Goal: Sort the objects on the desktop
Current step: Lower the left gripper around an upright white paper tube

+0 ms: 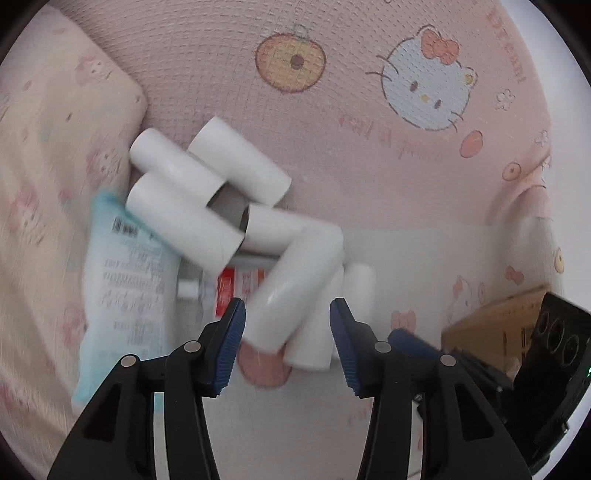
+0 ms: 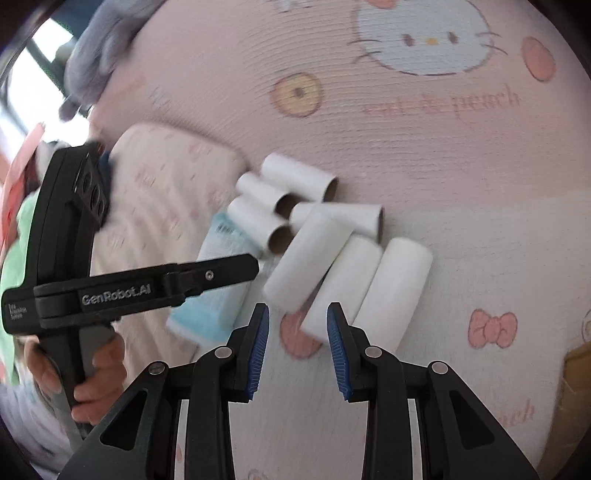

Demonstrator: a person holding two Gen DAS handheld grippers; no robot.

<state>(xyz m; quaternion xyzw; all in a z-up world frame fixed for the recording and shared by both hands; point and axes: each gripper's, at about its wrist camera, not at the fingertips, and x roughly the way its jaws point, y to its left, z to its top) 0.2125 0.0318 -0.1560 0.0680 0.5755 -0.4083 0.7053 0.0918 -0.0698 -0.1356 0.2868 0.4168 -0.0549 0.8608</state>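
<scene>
Left wrist view: left gripper (image 1: 286,325) gapes around a white tube (image 1: 295,288), pads apart.

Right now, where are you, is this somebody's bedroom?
Probably yes, a bedroom or some other soft home spot. The white cardboard tubes lie on a pink cartoon-cat blanket, a cream printed pillow sits beside them, and a pale blue tube of cream lies partly under the tubes.

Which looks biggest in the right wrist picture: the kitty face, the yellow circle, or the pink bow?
1. Kitty face, biggest, even though the picture's top edge cuts it off.
2. Yellow circle and pink bow look about alike; the bow lies nearer the camera, so I won't rank them.
</scene>
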